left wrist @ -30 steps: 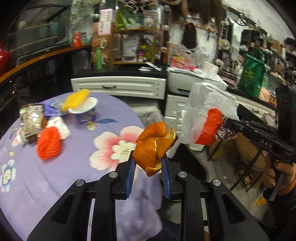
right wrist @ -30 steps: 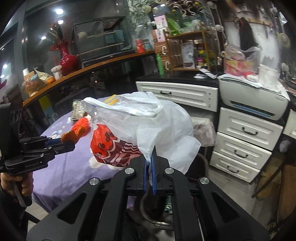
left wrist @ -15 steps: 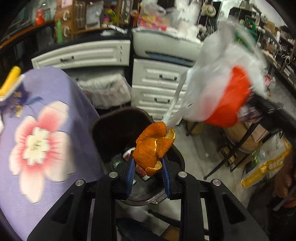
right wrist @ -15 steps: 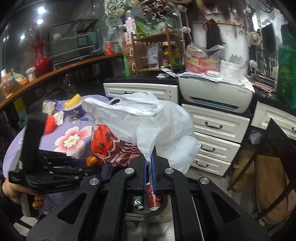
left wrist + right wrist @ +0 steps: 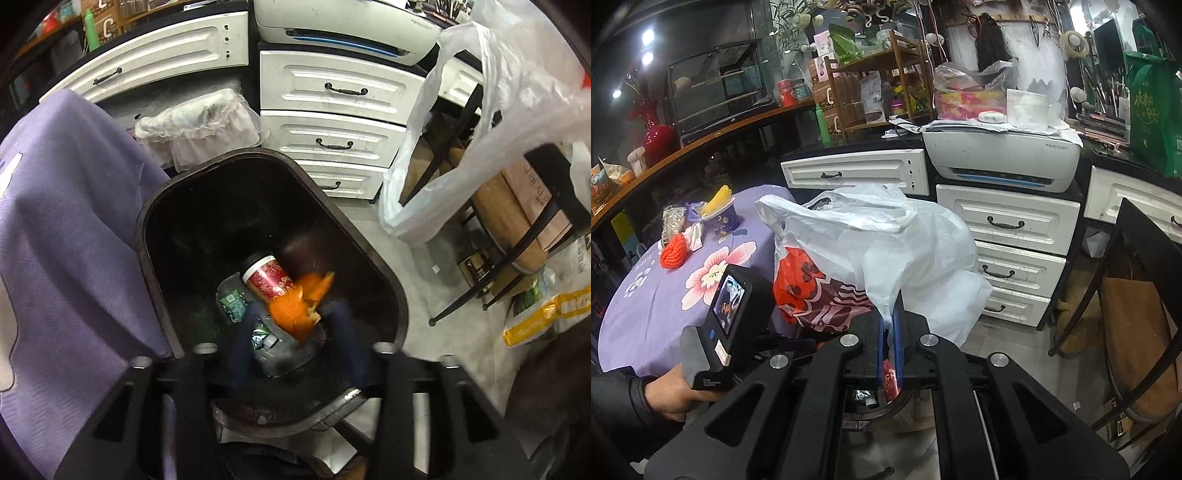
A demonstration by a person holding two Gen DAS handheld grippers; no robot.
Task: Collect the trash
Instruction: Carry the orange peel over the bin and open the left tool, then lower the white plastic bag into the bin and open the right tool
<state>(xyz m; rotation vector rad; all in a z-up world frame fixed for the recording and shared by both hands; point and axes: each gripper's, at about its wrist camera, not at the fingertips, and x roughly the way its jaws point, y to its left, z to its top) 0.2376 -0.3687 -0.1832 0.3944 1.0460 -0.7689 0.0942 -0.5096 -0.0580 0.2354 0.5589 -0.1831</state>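
Note:
My left gripper [image 5: 291, 332] is open above the black trash bin [image 5: 388, 280]. The orange peel [image 5: 295, 306] is loose between the blurred blue fingers, over the bin's inside. A red cup [image 5: 267, 278] and green wrappers [image 5: 232, 302] lie in the bin. My right gripper [image 5: 890, 328] is shut on a white plastic bag [image 5: 886, 243] with a red printed patch and holds it up beside the table; the bag also shows in the left wrist view [image 5: 480, 122]. More trash sits on the purple flowered table [image 5: 646, 314]: an orange net [image 5: 674, 253], a yogurt cup [image 5: 724, 218], wrappers [image 5: 672, 221].
White drawers [image 5: 1015, 236] and a printer [image 5: 1001, 158] stand behind. A lined white basket [image 5: 199, 125] sits past the bin. A black-framed chair [image 5: 1126, 295] is at the right. Bags lie on the floor [image 5: 546, 310].
My left gripper swung from the table edge to over the bin and opened; the orange peel has come free. The right gripper still holds the bag.

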